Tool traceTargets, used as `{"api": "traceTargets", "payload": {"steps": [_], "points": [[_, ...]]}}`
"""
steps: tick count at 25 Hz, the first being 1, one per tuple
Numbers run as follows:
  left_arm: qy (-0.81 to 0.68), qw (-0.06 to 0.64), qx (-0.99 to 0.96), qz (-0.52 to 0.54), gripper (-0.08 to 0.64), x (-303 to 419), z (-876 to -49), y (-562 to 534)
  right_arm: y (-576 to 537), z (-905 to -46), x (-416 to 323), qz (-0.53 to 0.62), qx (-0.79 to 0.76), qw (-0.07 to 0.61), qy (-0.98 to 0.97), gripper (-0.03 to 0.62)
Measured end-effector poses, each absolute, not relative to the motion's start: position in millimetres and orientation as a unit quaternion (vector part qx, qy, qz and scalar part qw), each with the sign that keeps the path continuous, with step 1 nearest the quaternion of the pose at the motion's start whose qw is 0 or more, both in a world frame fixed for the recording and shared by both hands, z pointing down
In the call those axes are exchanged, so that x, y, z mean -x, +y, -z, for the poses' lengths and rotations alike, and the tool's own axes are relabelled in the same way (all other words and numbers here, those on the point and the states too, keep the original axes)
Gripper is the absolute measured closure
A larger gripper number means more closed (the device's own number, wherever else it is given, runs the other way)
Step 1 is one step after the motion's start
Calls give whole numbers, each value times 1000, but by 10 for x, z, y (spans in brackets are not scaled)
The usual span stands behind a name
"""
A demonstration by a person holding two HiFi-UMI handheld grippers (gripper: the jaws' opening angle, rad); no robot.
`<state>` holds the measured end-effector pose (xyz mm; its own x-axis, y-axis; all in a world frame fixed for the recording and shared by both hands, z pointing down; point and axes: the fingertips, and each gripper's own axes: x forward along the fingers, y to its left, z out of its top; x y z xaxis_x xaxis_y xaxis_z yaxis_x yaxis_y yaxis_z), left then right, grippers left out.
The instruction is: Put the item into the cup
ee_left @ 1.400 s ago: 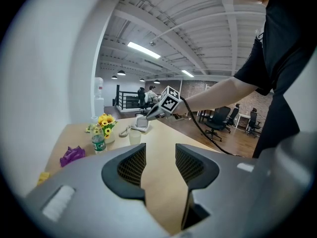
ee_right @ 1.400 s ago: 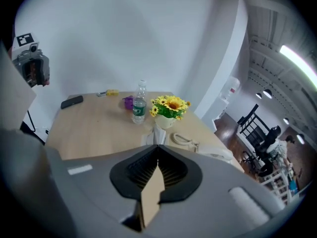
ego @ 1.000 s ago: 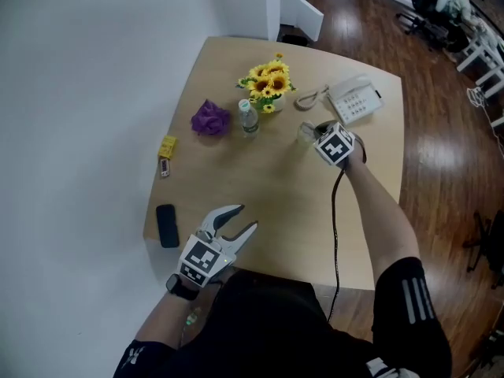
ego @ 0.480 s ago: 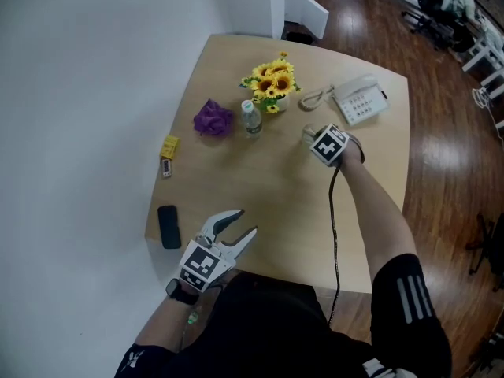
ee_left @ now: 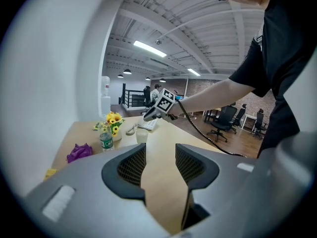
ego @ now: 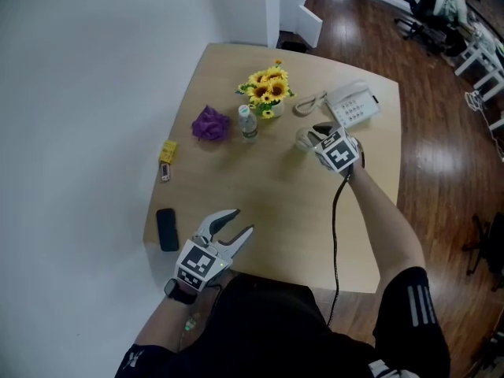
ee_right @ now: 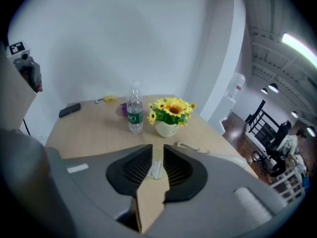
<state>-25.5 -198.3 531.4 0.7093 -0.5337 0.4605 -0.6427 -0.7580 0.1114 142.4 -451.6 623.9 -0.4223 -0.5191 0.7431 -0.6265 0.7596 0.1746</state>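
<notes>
Left fingers (ee_left: 130, 168) stand spread and empty at the table's (ego: 260, 187) near edge. My right gripper (ego: 319, 131) hovers over the cup (ee_right: 158, 152), jaws opening, with the pale item (ee_right: 155, 170) lying loose inside. The drop looks done; only pulling away remains. A second ago those jaws were pinched shut.

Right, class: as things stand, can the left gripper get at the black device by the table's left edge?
Probably yes. The left gripper hovers with jaws apart and empty, and the black device lies flat close beside it on the table, with nothing between them.
</notes>
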Motion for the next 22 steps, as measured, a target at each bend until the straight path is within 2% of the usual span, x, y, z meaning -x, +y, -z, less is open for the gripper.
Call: {"api": "traceTargets", "payload": {"steps": [4, 10, 22], "points": [[-325, 123, -916, -198, 379, 257, -5209, -1939, -4163, -5616, -1400, -46, -346, 347, -870, 517], [-332, 112, -918, -186, 379, 205, -5115, -1748, -3251, -5031, -1433, -74, -342, 251, -903, 563], [-255, 85, -947, -176, 379, 282, -4976, -973, -992, -4858, -1144, -166, -402, 133, -891, 584]]}}
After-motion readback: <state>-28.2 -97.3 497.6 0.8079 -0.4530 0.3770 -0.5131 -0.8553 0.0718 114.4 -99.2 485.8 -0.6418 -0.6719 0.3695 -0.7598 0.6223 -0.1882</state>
